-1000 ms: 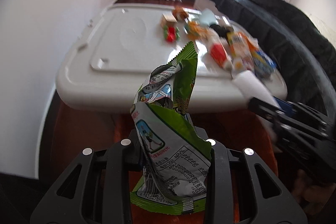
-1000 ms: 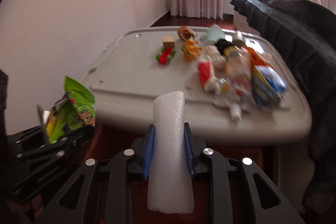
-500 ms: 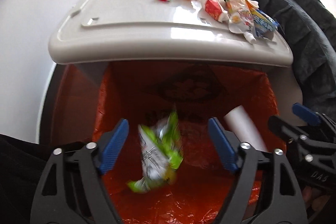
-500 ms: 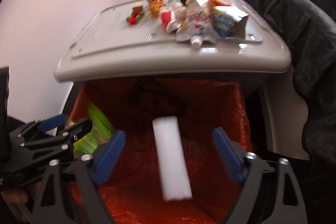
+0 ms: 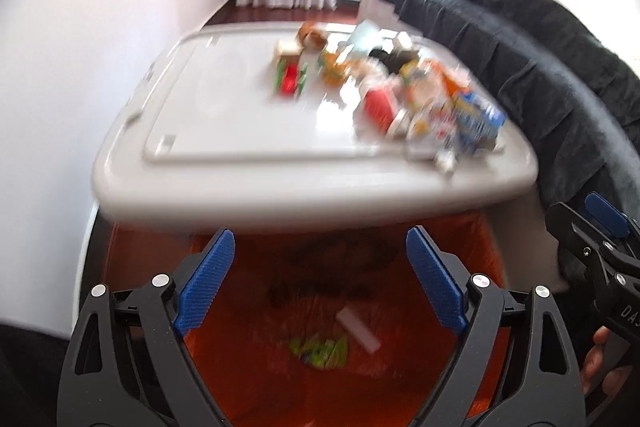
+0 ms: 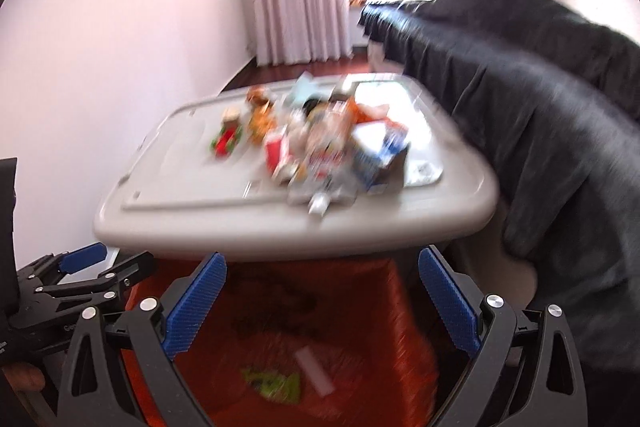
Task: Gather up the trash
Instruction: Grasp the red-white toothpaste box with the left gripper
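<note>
Green wrapper [image 5: 320, 347] and foam strip [image 5: 359, 329] in orange bag [image 5: 248, 359], below both grippers' spread, empty jaws.

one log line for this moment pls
left gripper: open, empty | right gripper: open, empty | green wrapper, white foam piece: in orange bag | more trash on lid

Motion blur smears the litter pile [image 5: 424, 95] on my grey lid [image 5: 240, 131], so I can't read any packaging. The lid hides the far side of the orange bag [image 6: 360, 291], and the green wrapper [image 5: 320, 347] inside is a blur.
</note>
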Available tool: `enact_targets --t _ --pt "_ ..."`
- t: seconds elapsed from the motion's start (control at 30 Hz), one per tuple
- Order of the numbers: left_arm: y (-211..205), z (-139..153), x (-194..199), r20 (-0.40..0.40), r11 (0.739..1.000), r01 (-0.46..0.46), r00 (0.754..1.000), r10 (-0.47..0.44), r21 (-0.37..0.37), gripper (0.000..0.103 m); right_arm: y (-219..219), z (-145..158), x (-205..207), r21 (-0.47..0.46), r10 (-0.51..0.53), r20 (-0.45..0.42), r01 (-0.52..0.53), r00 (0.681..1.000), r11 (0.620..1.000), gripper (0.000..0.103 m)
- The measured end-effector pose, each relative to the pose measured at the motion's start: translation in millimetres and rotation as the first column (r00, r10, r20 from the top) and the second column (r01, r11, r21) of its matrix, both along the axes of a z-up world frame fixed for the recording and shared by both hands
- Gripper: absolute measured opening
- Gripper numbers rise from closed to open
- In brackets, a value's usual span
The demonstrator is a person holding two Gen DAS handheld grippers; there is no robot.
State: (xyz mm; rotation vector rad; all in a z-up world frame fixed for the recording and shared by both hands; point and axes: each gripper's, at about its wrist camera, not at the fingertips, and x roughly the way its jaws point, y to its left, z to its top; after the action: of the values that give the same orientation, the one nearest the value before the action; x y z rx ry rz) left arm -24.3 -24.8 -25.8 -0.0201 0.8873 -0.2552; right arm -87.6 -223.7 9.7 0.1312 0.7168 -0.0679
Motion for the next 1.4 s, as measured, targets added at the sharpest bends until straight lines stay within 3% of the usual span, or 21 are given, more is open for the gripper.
enact_targets --t 0.13,0.27,0.5,0.77,0.87,0.97,1.0,1.03,1.27,1.4 --pt "-23 13 37 0.031 0.999 -0.017 0.999 0.018 -0.040 0.085 -20 31 16 -0.002 -0.043 0.091 0.044 0.995 0.999 0.097" --pt "-52 6 80 0.019 0.998 -0.048 0.999 0.049 -0.032 0.085 -32 51 28 -0.029 -0.077 0.176 0.084 0.981 0.996 0.098" --pt "-86 -28 141 -0.037 0.998 -0.063 0.997 0.063 0.002 0.085 -40 38 33 -0.072 -0.075 0.205 0.092 0.976 0.993 0.098" --pt "-102 -57 181 -0.075 0.994 -0.110 0.991 0.111 0.024 0.081 -48 22 42 -0.075 -0.071 0.162 0.084 0.984 0.994 0.098" --pt "-102 -67 190 -0.092 0.991 -0.128 0.987 0.131 0.036 0.073 -50 19 43 -0.060 -0.071 0.149 0.080 0.986 0.995 0.098" --pt "-100 -73 195 -0.086 0.990 -0.130 0.987 0.134 0.053 0.058 -48 15 44 -0.068 -0.067 0.144 0.077 0.987 0.995 0.098" --pt "-99 -73 195 -0.079 0.992 -0.115 0.990 0.120 0.056 0.041 -48 15 45 -0.075 -0.067 0.144 0.078 0.987 0.994 0.098" --pt "-99 -73 195 -0.074 0.992 -0.104 0.991 0.109 0.065 0.031 -47 13 46 -0.083 -0.069 0.142 0.081 0.987 0.993 0.098" --pt "-76 -68 179 -0.057 0.995 -0.085 0.994 0.088 0.059 0.028 -48 5 60 -0.084 -0.082 0.108 0.091 0.991 0.992 0.098" --pt "-58 -59 161 -0.029 0.995 -0.085 0.996 0.087 0.058 0.028 -33 0 78 -0.056 -0.036 0.085 0.041 0.996 0.998 0.098"
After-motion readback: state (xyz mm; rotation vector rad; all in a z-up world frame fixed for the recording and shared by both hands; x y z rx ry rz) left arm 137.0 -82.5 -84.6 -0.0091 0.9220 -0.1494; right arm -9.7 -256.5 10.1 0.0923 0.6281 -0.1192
